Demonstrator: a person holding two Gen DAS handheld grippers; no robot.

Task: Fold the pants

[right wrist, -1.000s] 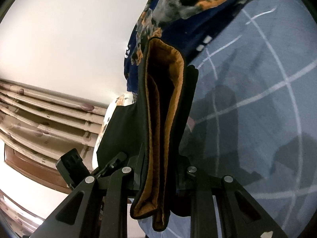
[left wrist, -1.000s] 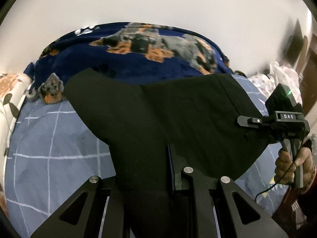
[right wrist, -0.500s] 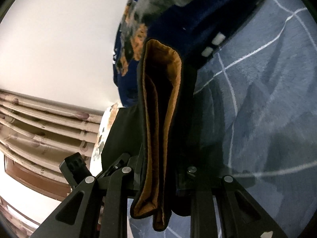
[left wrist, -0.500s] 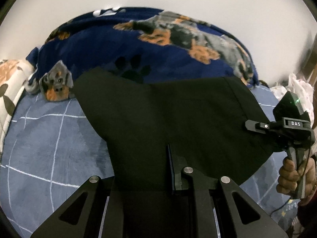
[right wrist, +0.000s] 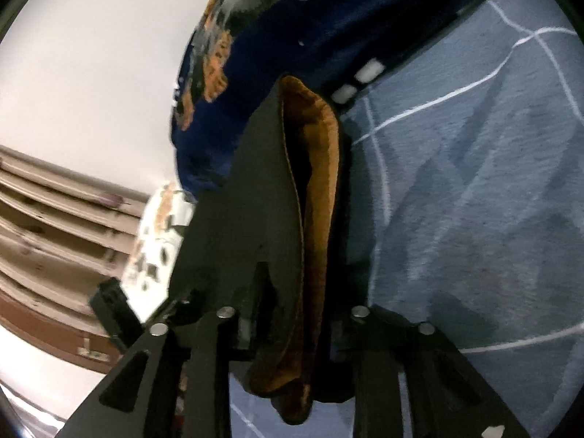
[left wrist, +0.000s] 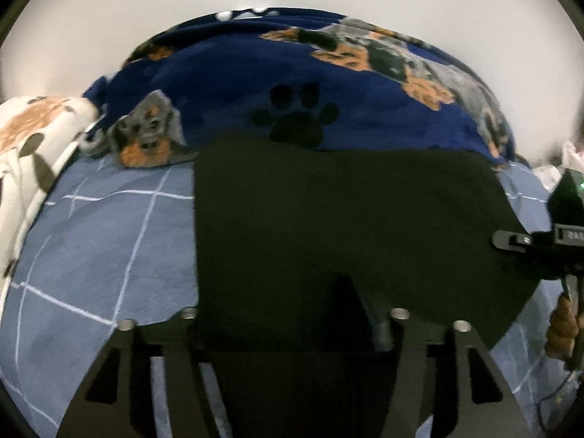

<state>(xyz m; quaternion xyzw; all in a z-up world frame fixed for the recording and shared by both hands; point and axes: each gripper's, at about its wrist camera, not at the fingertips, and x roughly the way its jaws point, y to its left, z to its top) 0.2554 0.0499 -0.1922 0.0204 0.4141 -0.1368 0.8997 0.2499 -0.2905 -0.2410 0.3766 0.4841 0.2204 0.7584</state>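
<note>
**Both tools let go of the folded pants**

On the bed (left wrist: pixel 84 241), with its blue sheet crossed by white lines, the black pants (left wrist: pixel 328 226) lie spread as a broad dark panel. Their far edge reaches the dog-print blanket (left wrist: pixel 365 109) heaped against the wall. At far left a cream floral pillow (left wrist: pixel 25 146) sits beside that blanket.

Going left to right in the left wrist view, the left tool (left wrist: pixel 292 323) is low over the near edge of the pants. Its jaws are opening, with cloth lying between them, and the fingers no longer look pressed on it. At the right edge of the same view the right tool (left wrist: pixel 511 241) sits at the pants' other side, with the person's hand (left wrist: pixel 562 325) on its handle.

From the right wrist view, the right tool (right wrist: pixel 292 315) has the doubled edge of the pants between its jaws, black outside and orange lining (right wrist: pixel 317 189) inside. Those jaws are opening too. Whether the pads press the cloth at all cannot be told, since the fabric hides them.

The step in hand appears to be the release after a fold has been laid down on the sheet. The next move calls for both tools to back clear without dragging the cloth. After that, a fresh grip on one end would likely be needed for another fold. A snagged lining could pull the layers askew.
</note>
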